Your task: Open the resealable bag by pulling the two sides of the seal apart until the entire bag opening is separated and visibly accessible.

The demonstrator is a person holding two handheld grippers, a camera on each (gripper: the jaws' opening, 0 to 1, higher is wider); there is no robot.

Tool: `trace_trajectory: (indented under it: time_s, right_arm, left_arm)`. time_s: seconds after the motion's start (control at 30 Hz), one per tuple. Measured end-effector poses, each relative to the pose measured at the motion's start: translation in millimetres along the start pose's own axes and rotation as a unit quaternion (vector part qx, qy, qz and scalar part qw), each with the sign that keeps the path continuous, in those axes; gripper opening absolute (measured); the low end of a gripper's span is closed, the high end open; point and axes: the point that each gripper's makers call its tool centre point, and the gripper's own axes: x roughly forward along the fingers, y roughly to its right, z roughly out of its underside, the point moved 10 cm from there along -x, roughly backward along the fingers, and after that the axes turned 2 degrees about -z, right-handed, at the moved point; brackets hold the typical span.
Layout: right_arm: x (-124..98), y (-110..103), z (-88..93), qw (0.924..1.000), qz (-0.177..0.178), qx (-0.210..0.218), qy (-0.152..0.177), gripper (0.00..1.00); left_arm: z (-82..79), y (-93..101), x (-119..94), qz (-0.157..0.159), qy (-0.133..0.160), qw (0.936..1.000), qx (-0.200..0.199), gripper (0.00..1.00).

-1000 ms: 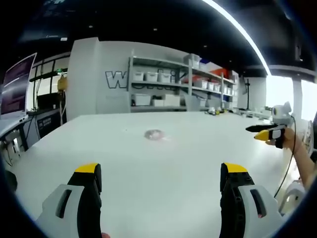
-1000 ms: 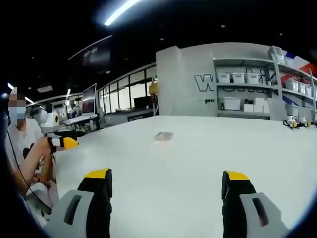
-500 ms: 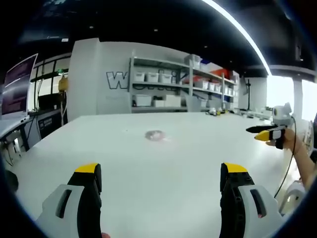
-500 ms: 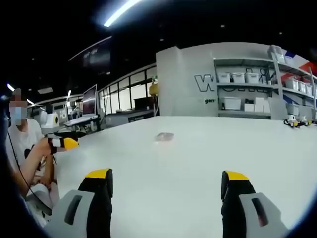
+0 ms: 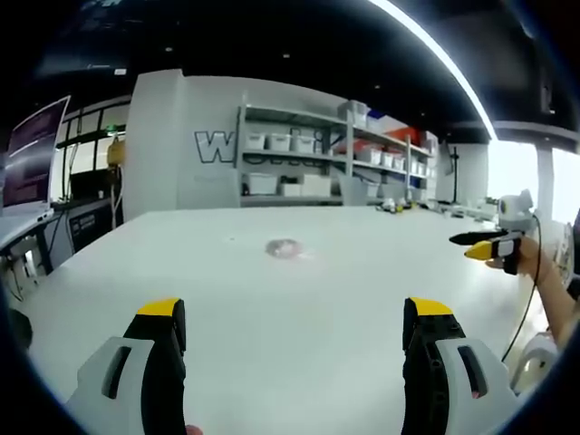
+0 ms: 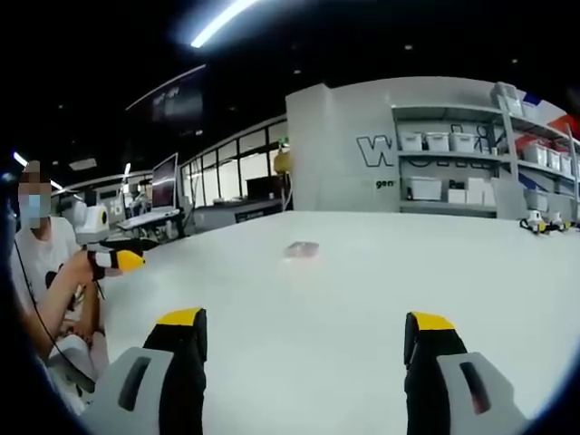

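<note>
A small clear resealable bag with something pinkish inside lies flat on the white table, well ahead of my left gripper, which is open and holds nothing. In the right gripper view the same bag lies far in front of my right gripper, also open and holding nothing. The right gripper shows at the right edge of the left gripper view, held in a hand. The left gripper appears at the left of the right gripper view.
Shelves with white bins line the wall behind the table. Desks with monitors stand off to the left. A person sits at the table's left edge in the right gripper view. Small items rest at the far right of the table.
</note>
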Motion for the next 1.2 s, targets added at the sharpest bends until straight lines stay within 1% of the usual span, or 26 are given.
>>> trace_trajectory:
  time_s: [0.13,0.43,0.73,0.9,1.2]
  right_arm:
    - [1,0,-1.3,1.0000,0.001,-0.001,0.001,0.91]
    - [9,1,-7.6,1.0000,0.000,-0.005,0.005,0.91]
    - [17,0,-13.0,0.9999,-0.002,-0.001,0.010,0.90]
    - [20,-3,-14.8,0.9999,-0.009,0.000,0.012,0.88]
    - [23,-6,-16.3,0.9998,-0.016,0.000,0.013,0.86]
  left_arm:
    - [-0.8,-1.4,-1,-0.003,0.004,1.0000,-0.001,1.00]
    - [-0.5,-4.1,-1,-0.010,0.003,0.9999,-0.001,1.00]
    - [-0.3,-3.6,0,-0.009,0.004,1.0000,-0.002,1.00]
    - [0.2,-3.4,0,-0.008,0.005,0.9999,-0.004,1.00]
    - [-0.9,-4.3,0,-0.007,0.006,1.0000,-0.003,1.00]
